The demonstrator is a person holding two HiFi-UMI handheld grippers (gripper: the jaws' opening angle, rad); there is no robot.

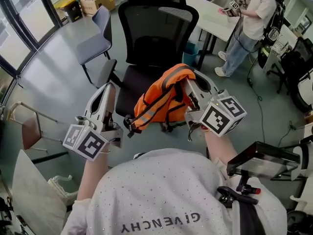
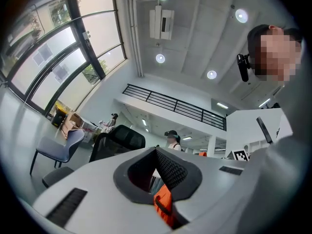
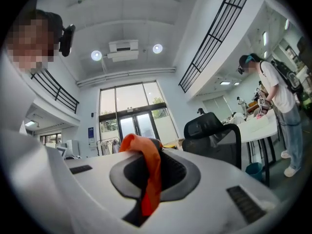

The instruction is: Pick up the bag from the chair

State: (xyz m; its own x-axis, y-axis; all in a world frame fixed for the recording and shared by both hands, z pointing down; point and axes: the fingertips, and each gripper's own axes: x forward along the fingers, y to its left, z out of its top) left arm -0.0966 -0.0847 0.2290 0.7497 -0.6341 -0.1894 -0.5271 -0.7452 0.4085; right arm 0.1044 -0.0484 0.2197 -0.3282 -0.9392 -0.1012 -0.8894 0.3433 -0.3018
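Observation:
An orange bag (image 1: 164, 99) with grey stripes and black straps hangs in the air above the seat of a black mesh office chair (image 1: 156, 28). My right gripper (image 1: 190, 84) is shut on the bag's top edge; in the right gripper view an orange fold (image 3: 148, 174) runs down between its closed jaws. My left gripper (image 1: 108, 88) is at the bag's left side, where a black strap end dangles. In the left gripper view orange fabric (image 2: 163, 206) is pinched low between its closed jaws. The bag clears the seat (image 1: 124, 94).
A grey-blue chair (image 1: 93, 40) stands left of the office chair. A white table (image 1: 215, 16) is behind it on the right, with a person (image 1: 254, 18) standing at it. A wooden chair (image 1: 29, 126) is at the left edge and a glass wall at the far left.

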